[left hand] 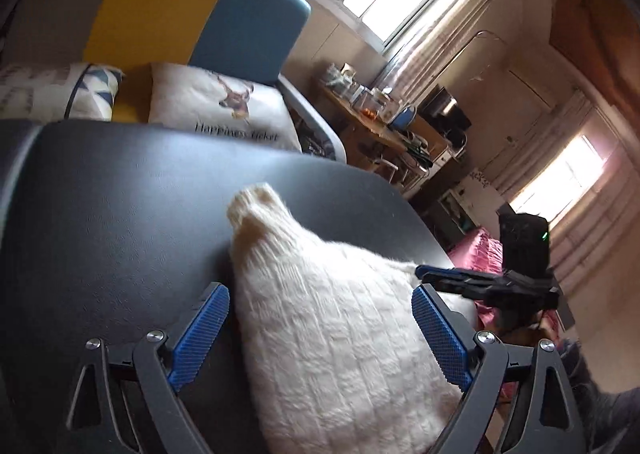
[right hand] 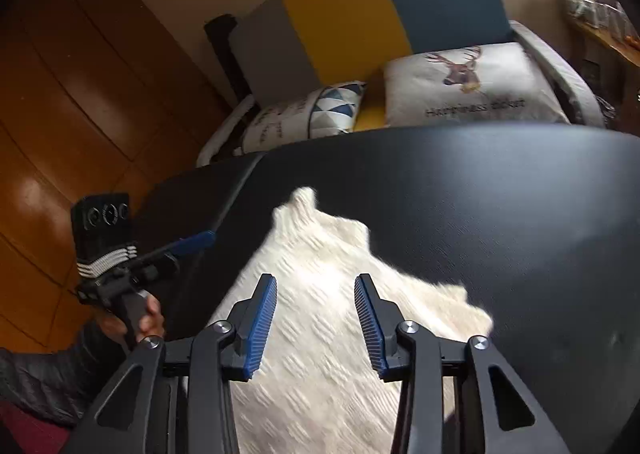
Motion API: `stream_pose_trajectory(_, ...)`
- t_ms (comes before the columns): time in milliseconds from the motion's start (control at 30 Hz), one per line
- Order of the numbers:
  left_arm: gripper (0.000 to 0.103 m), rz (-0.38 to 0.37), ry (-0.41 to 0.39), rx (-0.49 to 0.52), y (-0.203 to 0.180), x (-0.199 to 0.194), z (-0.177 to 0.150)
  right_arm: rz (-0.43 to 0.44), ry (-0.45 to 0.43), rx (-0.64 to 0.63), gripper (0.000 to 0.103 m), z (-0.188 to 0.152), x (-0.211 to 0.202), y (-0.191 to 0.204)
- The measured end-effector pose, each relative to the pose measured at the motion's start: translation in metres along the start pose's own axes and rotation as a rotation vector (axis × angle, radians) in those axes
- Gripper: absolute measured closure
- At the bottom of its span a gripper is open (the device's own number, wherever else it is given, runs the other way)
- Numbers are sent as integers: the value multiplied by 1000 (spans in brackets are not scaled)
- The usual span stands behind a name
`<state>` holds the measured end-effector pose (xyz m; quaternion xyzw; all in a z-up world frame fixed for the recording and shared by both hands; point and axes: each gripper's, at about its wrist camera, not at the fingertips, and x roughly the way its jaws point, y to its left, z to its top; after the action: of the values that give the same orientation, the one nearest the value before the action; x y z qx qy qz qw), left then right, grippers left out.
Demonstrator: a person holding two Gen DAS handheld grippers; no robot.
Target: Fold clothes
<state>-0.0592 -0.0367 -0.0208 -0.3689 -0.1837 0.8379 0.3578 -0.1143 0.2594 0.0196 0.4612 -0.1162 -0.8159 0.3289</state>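
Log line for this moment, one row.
garment: white sweater on black table | left tongs: open, empty | right tongs: open, empty | fold: unfinished

Sofa point(right hand: 360, 13) behind black table point(right hand: 480, 193); deer cushion point(right hand: 472, 81) and triangle cushion point(right hand: 312, 113) on sofa.

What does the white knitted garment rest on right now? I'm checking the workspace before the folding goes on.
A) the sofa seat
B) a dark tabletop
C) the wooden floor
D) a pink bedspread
B: in both wrist views the white knitted garment lies spread on the dark tabletop, with the sofa and its cushions behind the table's far edge.
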Motion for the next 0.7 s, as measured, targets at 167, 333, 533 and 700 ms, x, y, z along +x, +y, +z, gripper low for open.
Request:
stream_pose_trajectory(167, 9, -98, -2, 30, 2, 24, 11, 108, 213, 31, 60, 63, 76, -5)
stream_pose_trajectory(333, 9, -182, 55, 30, 1, 48, 9, 55, 496, 2, 60, 71, 157, -5)
stream_pose_trajectory(533, 8, -230, 144, 10, 1, 74, -10, -234, 631, -401, 66, 41, 208, 24)
stream_pose_trajectory(700, 8, -167, 142, 111, -15, 79, -32, -185, 526, -282, 64, 39, 194, 5)
